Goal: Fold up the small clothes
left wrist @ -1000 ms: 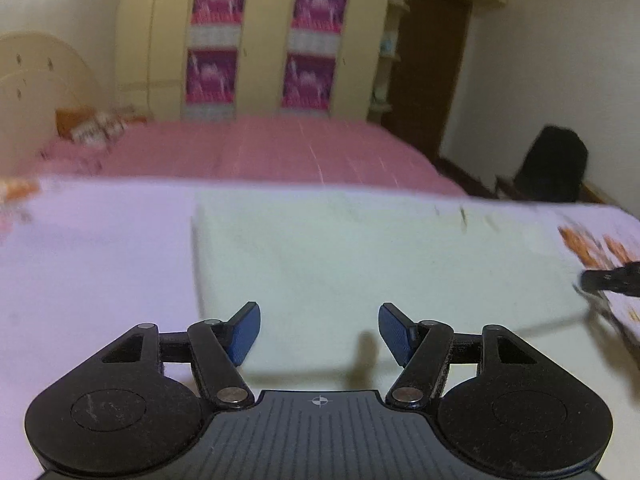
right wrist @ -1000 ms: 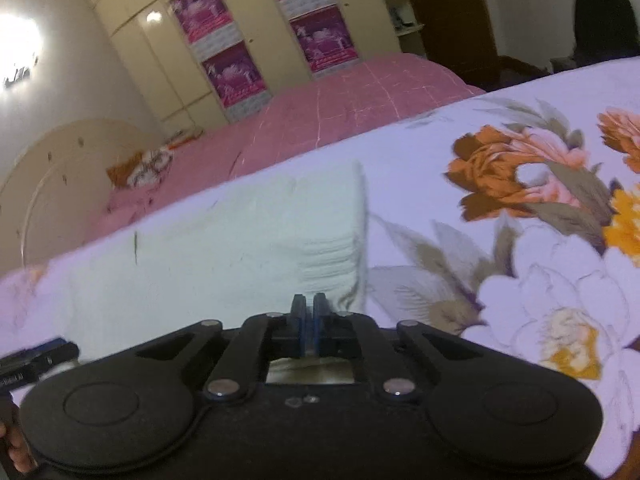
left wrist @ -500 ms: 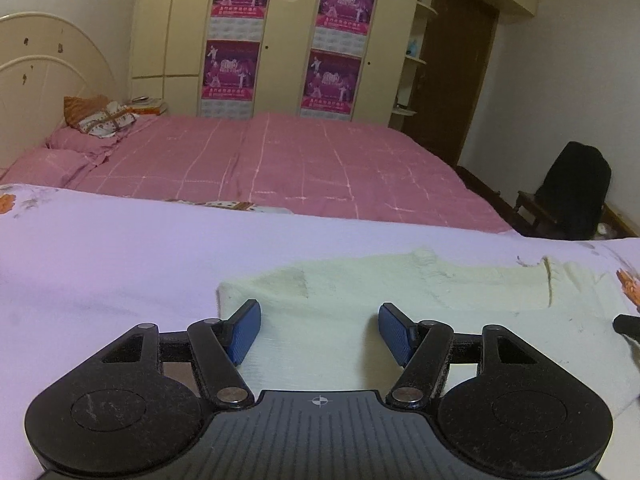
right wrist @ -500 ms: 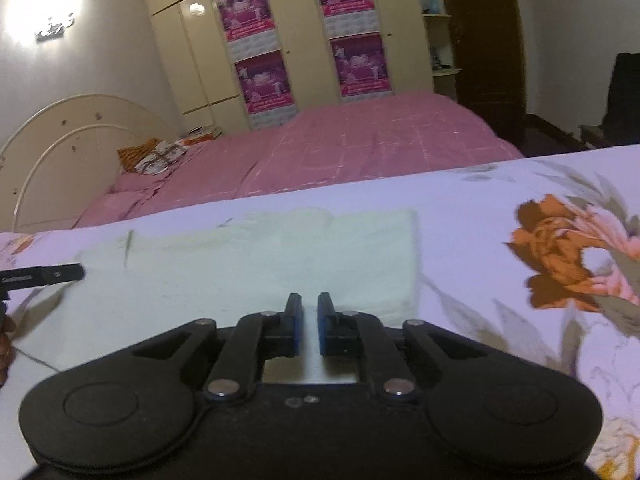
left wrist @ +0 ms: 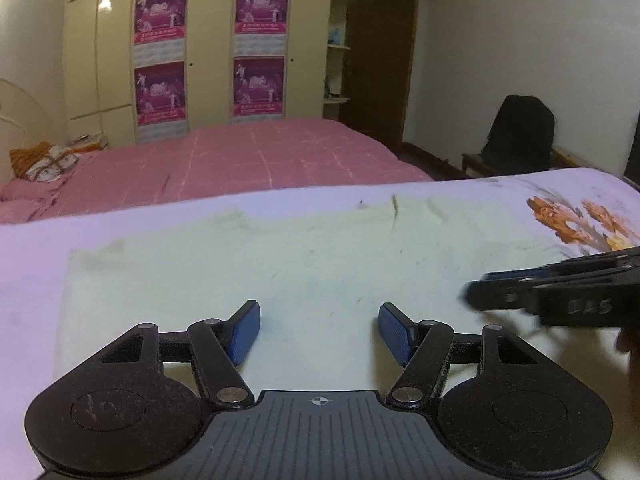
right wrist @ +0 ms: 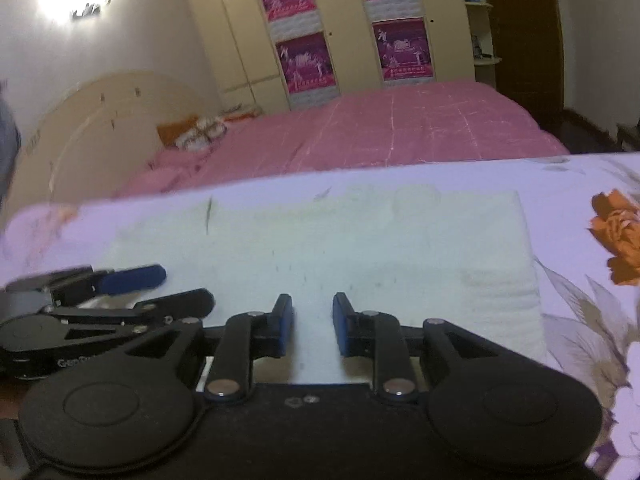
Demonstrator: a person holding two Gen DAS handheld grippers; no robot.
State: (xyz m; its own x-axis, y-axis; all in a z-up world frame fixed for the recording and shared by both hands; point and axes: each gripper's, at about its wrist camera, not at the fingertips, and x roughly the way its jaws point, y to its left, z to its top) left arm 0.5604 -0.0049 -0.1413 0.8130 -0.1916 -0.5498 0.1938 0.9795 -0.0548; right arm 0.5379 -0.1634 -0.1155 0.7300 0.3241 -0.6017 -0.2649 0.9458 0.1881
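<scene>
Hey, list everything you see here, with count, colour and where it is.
garment: one, pale cream, flat on the floral sheet
floral sheet: one, white with orange flowers, under the garment
bed: one, pink cover, beyond the sheet
pillow: one, orange and white, at the bed's head
wardrobe: one, cream, back wall
posters: four, magenta, on wardrobe doors
chair: one, black, by the right wall
left gripper: black with blue fingers, open over the garment
right gripper: black with blue fingers, open over the garment
</scene>
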